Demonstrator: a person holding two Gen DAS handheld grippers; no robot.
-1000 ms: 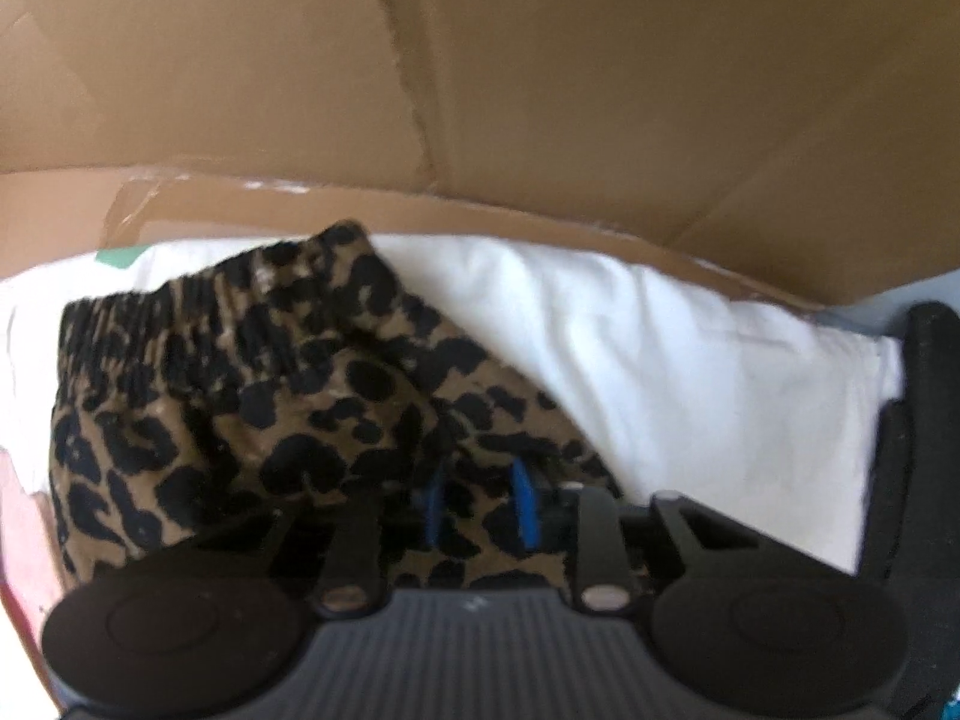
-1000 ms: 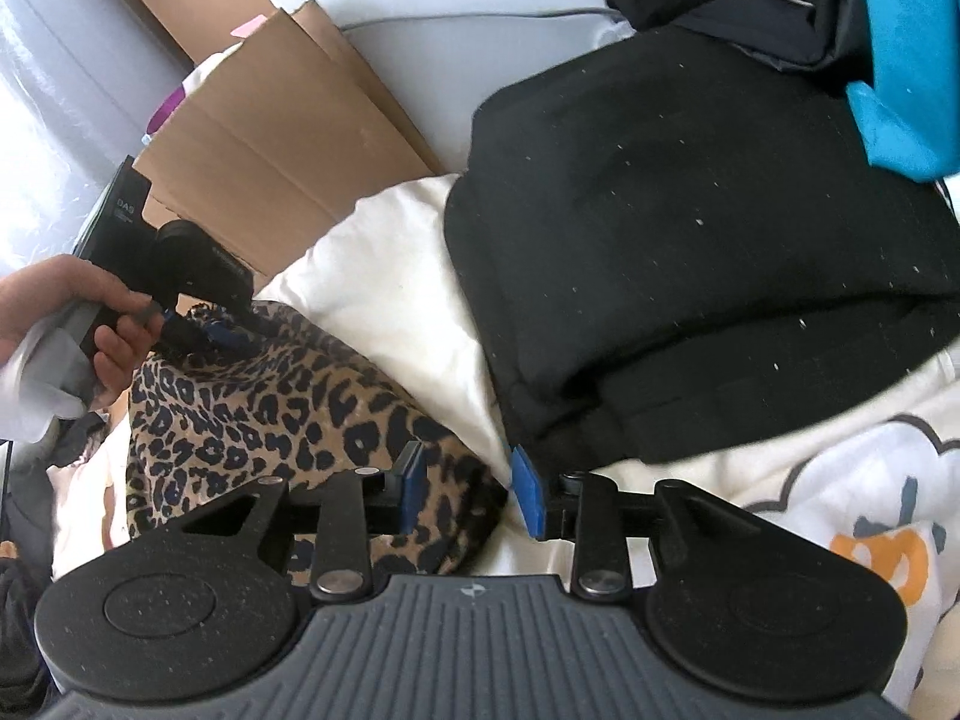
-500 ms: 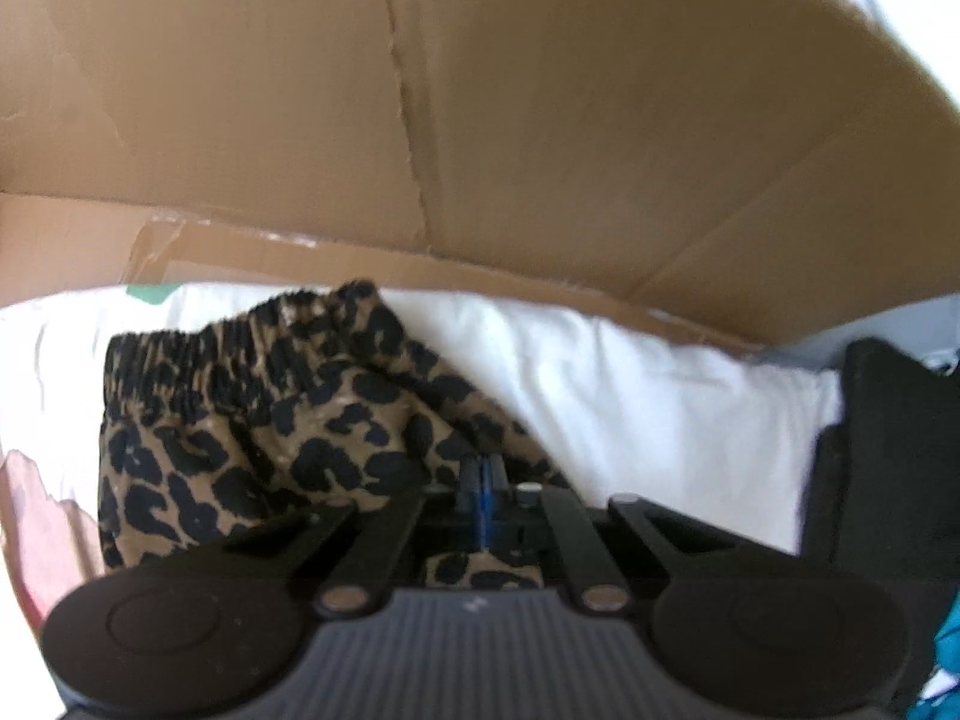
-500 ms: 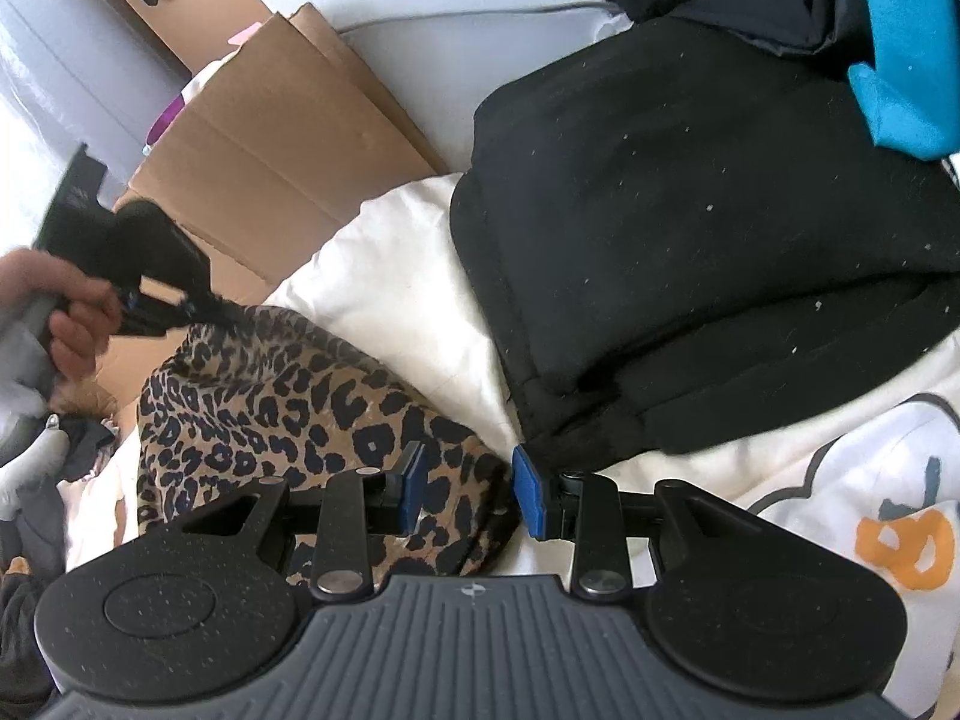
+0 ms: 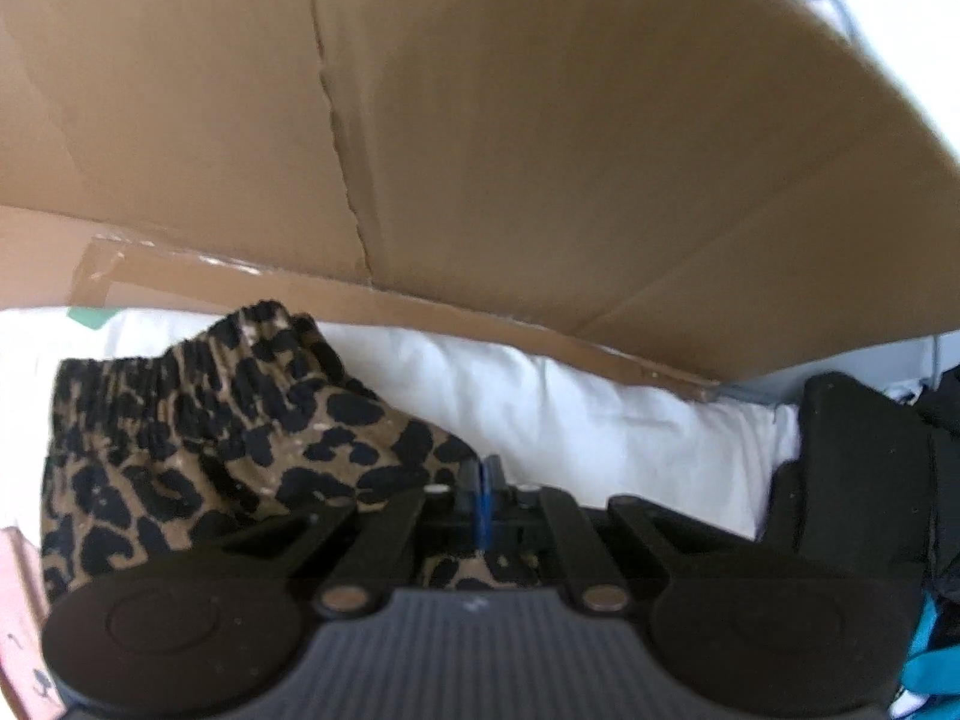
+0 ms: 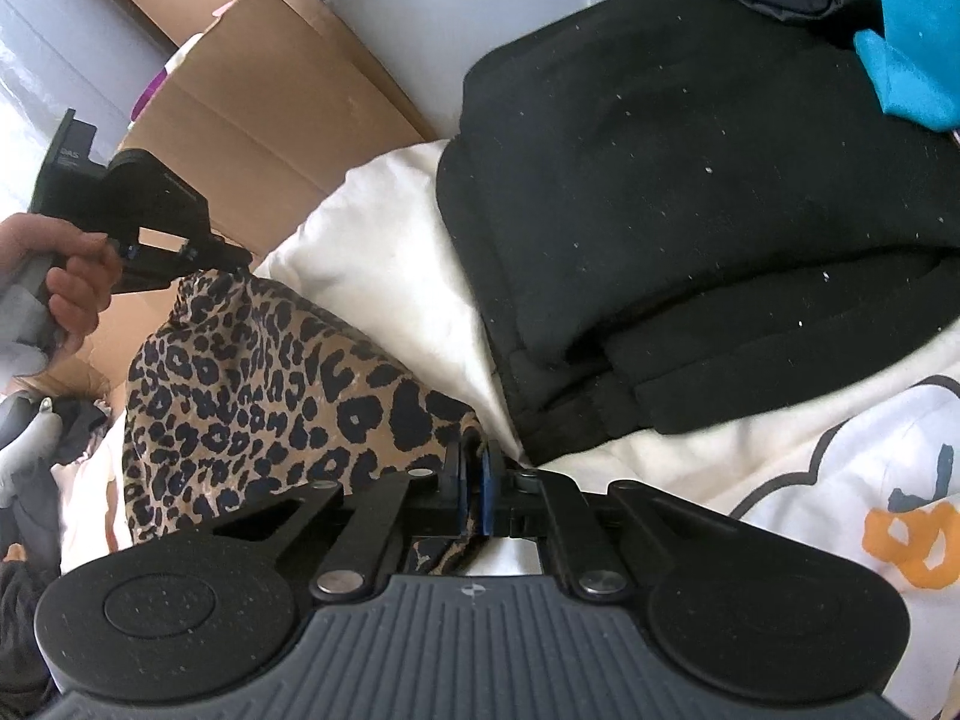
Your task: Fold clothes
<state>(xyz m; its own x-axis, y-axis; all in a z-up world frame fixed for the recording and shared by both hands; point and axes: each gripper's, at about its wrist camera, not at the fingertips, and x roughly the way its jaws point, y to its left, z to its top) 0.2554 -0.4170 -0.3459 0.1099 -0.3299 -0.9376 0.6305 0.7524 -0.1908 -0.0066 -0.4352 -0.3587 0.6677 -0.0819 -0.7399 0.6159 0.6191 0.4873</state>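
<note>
While both claws pinch it, the leopard-print shorts (image 6: pixel 252 396) sag between them over the white bedding (image 6: pixel 384 276). Right claw (image 6: pixel 471 480) grips a hem corner; left claw (image 5: pixel 480 483) grips the far edge, waistband (image 5: pixel 180 378) ahead-left. Cloth looks light, limp, likely to slump; corners hold best.

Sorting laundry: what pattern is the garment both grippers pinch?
Leopard print garment, tan with black spots; right wrist view.
</note>
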